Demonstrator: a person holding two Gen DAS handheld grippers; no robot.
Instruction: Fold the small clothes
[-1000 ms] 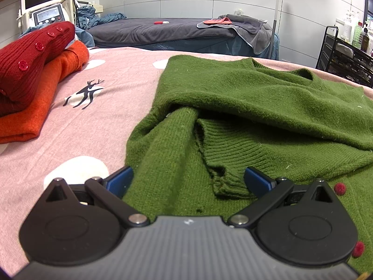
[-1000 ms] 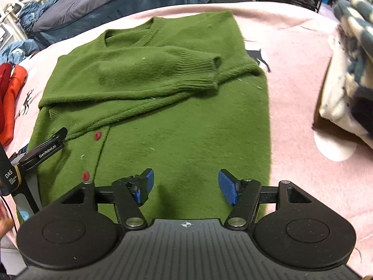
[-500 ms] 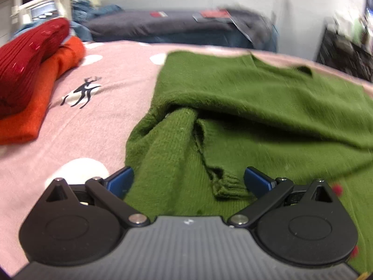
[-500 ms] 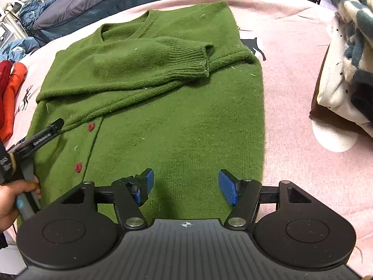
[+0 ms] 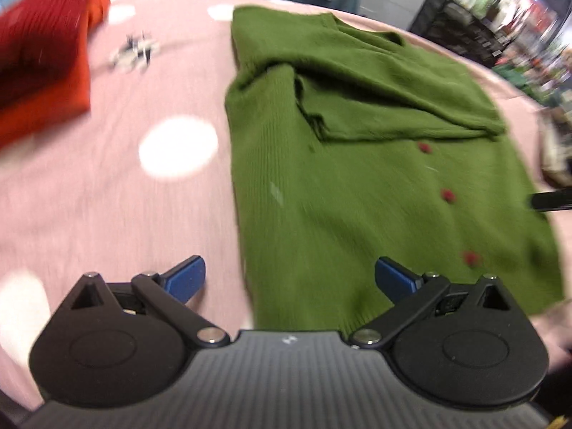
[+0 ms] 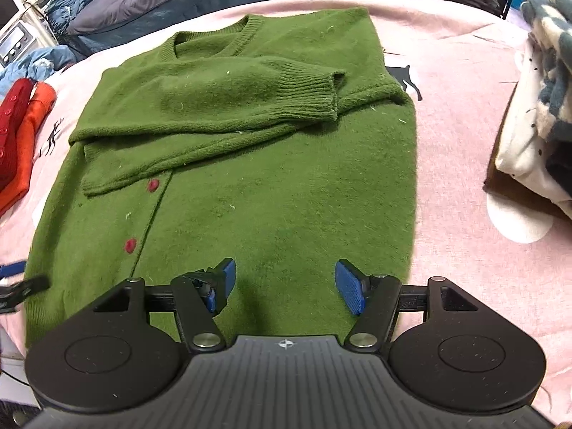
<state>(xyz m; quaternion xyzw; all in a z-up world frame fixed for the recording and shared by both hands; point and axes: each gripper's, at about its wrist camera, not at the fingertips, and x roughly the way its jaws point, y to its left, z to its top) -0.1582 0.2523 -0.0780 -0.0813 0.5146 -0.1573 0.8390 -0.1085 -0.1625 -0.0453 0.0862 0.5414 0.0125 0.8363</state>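
Green cardigan, spread flat and button side up on the pink spotted bedcover, hem toward the near edge, neckline toward the far edge. Nearest of all, right gripper over the hem on the garment's right half, blue pads well apart, nothing between them; whether the tips touch the knit cannot be told. Left gripper likewise wide open and empty, straddling the cardigan's left side edge close to the near hem corner, one pad over bare cover, the other over wool; much blur in that view. Judged soft, limp and fairly thick: a fuzzy knit, light enough for one pinch per corner, no stiffness to hold a shape, likely to sag and stretch if lifted by a single layer, grippy rather than slippery against the cover. Best hold, by that reckoning, on the ribbed hem at its two near corners, both layers pinched together, then carried up and over toward the neckline. Further in, three red buttons along the placket, small and hard, worth keeping out of the pinch. Beyond them, both sleeves already laid across the chest, ribbed cuffs lying loose and apt to slide if the body is dragged. Farther off, a red and orange folded stack at the cover's left edge, and a heap of pale and blue-patterned clothes at its right edge.
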